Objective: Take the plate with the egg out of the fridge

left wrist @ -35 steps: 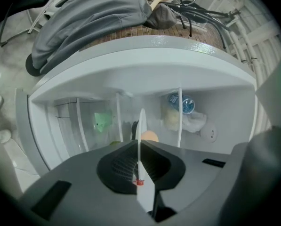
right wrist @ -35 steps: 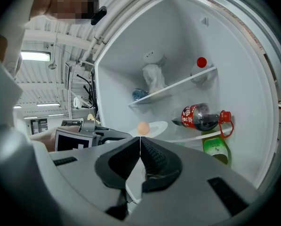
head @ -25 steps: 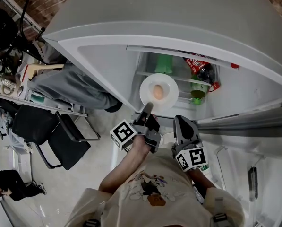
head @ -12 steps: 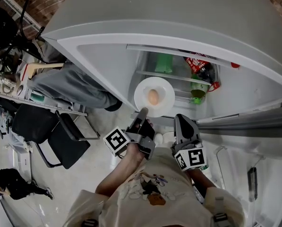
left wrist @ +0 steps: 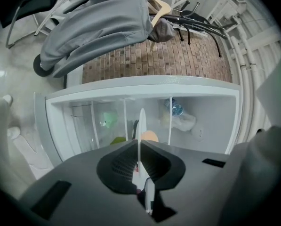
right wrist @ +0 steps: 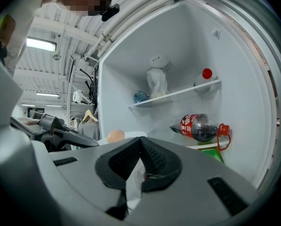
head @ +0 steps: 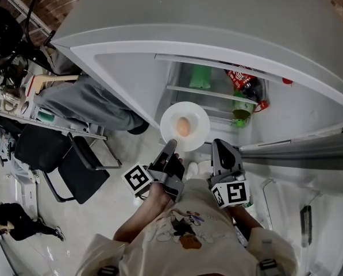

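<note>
Left hand-held gripper (head: 170, 145) clamped on plate (head: 197, 133) rim, egg (head: 183, 126) beyond jaws, right hand-held gripper (head: 220, 146) closed

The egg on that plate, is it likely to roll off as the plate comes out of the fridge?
Probably apt to roll: the egg lies loose on the smooth white plate, nothing bracing it. The left claw pinches only one rim edge, so the plate could tip easily. An egg would likely crack if it fell.
</note>
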Demonstrator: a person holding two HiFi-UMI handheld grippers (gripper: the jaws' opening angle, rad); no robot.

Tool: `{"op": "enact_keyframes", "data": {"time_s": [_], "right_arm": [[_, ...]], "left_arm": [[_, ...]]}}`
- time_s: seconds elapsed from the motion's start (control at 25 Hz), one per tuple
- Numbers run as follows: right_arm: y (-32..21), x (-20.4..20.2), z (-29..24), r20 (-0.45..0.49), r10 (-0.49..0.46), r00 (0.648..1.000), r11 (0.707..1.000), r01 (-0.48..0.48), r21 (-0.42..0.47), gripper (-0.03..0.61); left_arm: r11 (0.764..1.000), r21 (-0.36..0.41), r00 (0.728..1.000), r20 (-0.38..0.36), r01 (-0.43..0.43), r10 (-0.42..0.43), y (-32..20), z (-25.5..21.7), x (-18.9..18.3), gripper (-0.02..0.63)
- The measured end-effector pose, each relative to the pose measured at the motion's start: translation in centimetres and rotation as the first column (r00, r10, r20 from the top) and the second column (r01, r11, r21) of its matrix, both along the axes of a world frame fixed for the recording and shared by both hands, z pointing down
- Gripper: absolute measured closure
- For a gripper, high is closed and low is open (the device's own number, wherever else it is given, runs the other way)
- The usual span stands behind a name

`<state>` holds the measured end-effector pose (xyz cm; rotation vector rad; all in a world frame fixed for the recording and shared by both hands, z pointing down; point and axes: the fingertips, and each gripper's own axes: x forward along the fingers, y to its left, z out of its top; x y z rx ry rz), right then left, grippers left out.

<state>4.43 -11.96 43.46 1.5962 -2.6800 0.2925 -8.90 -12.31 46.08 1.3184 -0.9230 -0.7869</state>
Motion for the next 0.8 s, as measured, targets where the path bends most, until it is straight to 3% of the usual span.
{"op": "enact_keyframes", "data": {"time_s": [0.8], "right_arm": [[-0.4,0.04,0.25,0.001,-0.015,1.0,1.0,0.015,-0.008,0.572]], "left_arm": [[1.0,-0.008,1.0,-0.01,0.021,-0.021,0.46,0.33,-0.24,0.592]]}}
